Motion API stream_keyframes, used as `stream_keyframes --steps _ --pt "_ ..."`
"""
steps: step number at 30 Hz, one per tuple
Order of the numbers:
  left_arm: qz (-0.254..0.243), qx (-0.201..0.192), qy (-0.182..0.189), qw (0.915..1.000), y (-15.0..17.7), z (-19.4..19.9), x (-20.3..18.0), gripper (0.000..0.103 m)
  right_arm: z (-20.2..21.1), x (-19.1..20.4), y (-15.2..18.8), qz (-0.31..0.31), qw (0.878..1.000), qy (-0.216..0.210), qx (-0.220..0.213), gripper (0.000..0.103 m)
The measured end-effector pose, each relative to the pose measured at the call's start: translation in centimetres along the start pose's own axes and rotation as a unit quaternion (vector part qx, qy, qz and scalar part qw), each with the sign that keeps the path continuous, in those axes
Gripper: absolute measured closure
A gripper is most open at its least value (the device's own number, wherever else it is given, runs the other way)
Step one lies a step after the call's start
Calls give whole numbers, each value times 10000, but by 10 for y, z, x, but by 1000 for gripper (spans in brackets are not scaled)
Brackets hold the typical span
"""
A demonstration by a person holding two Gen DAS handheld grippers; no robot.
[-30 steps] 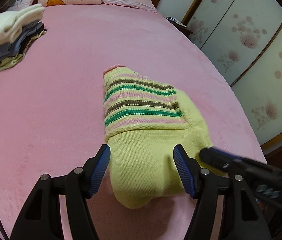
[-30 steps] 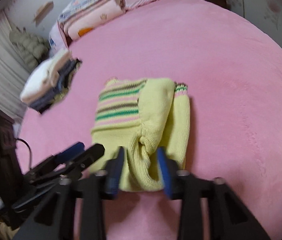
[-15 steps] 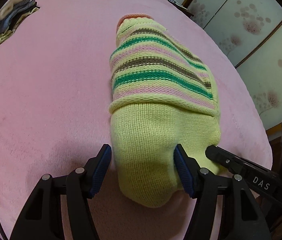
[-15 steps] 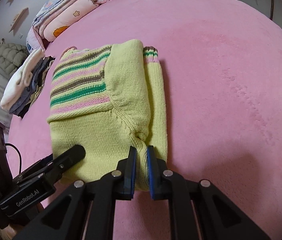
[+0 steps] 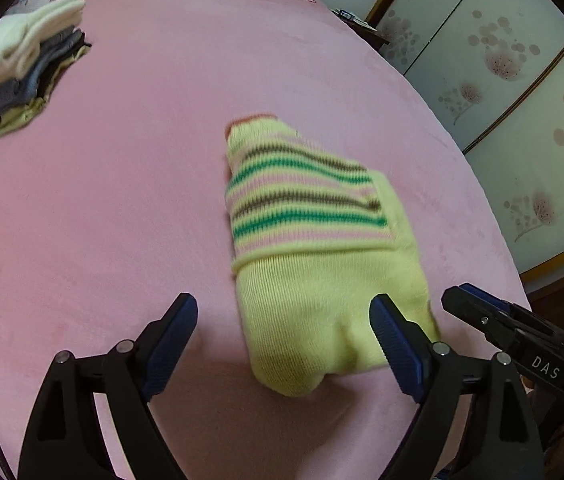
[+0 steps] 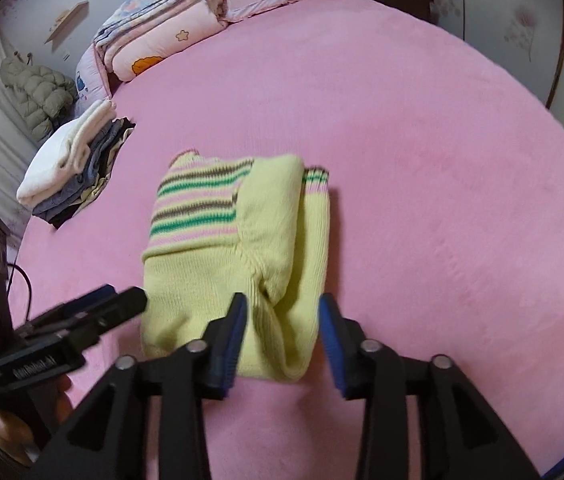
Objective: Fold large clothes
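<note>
Jaws of the left gripper [image 5: 284, 334] stand wide apart in the left wrist view, their ribbed blue pads framing the near end of a folded knit sweater [image 5: 322, 264] without gripping it; the right pad overlaps its edge. That sweater, pale yellow ribbed wool with green, brown and pink stripes on its far half, lies flat on the plush pink bed [image 5: 141, 180], right of centre. At 10 o'clock sits a stack of folded clothes [image 5: 17, 76], white on top, grey beneath. At 4 o'clock the black right gripper [image 5: 478, 308] pokes in beside the sweater. From the right wrist view, the right gripper [image 6: 282, 334] also has its jaws apart, straddling the sweater's [image 6: 233, 256] rolled near edge. At 8 o'clock the left gripper [image 6: 121, 304] reaches toward its corner. Quilted bedding [image 6: 157, 36] is piled at 11 o'clock.
</note>
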State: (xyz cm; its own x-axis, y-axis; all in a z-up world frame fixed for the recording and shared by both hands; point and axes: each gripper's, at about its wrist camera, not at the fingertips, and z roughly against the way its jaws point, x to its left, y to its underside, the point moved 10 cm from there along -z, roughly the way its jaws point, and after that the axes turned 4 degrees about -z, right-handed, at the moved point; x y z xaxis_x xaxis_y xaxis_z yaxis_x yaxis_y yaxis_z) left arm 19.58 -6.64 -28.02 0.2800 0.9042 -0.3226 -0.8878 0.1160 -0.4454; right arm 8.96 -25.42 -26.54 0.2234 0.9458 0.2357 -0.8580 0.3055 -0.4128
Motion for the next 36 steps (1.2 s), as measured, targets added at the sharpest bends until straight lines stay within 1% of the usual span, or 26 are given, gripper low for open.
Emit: stream_keyframes --steps 1,2,4,6,8,10,12,14,15,16,19,20,22,24,26,29,32,36 --pt "-25 -39 -6 10000 -4 4 -1 7 3 -1 -4 52 10000 25 -27 54" --pt "-55 -127 -14 9999 -8 8 -2 1 6 -1 -8 83 9999 52 -68 50" --pt "-94 -244 -74 9996 -16 13 -2 1 9 -3 -16 70 9999 24 -154 43" --pt "-90 -140 -51 9998 -20 10 -2 1 8 -6 -21 -50 9998 -30 -176 36" --pt "-34 -109 -13 9999 -23 9 1 1 5 -8 -24 -105 9997 -46 -202 35" --pt "-36 -161 -18 9999 -27 6 -3 1 4 -10 -27 -28 9995 -4 -324 35" --pt "-60 -163 24 9998 -29 0 -4 1 0 -9 -27 -10 9994 -99 -341 35" --pt "-25 -67 186 9998 -27 -9 -6 1 -10 -8 -23 -115 9995 -269 -147 35" --pt "0 -24 271 9996 -26 -12 -8 1 -18 -8 -19 -184 9991 -385 38 35" --pt "16 27 373 9993 -24 -18 -10 1 -23 -8 -17 -216 9987 -430 134 35" --pt "9 179 509 9985 -19 -31 -11 1 -37 -10 -12 -288 9978 -504 332 35" --pt "48 286 583 9979 -16 -37 -11 1 -41 -10 -11 -279 9973 -571 378 35" --pt "250 411 764 9959 -12 -49 -7 1 -50 -10 -10 -243 9967 -626 465 35" --pt "497 537 831 9939 -7 -61 1 1 -60 -8 -8 -198 9954 -728 594 35" --pt "641 631 979 9911 -2 -71 5 1 -70 -9 -7 -230 9940 -792 718 35" --pt "765 695 1110 9884 4 -82 11 1 -82 -4 -6 -369 9883 -1178 900 35" --pt "754 673 1251 9870 8 -90 11 1 -94 1 -7 -433 9825 -1513 996 35" --pt "636 539 1284 9882 11 -98 10 1 -105 3 -9 -740 9717 -1985 1045 36"
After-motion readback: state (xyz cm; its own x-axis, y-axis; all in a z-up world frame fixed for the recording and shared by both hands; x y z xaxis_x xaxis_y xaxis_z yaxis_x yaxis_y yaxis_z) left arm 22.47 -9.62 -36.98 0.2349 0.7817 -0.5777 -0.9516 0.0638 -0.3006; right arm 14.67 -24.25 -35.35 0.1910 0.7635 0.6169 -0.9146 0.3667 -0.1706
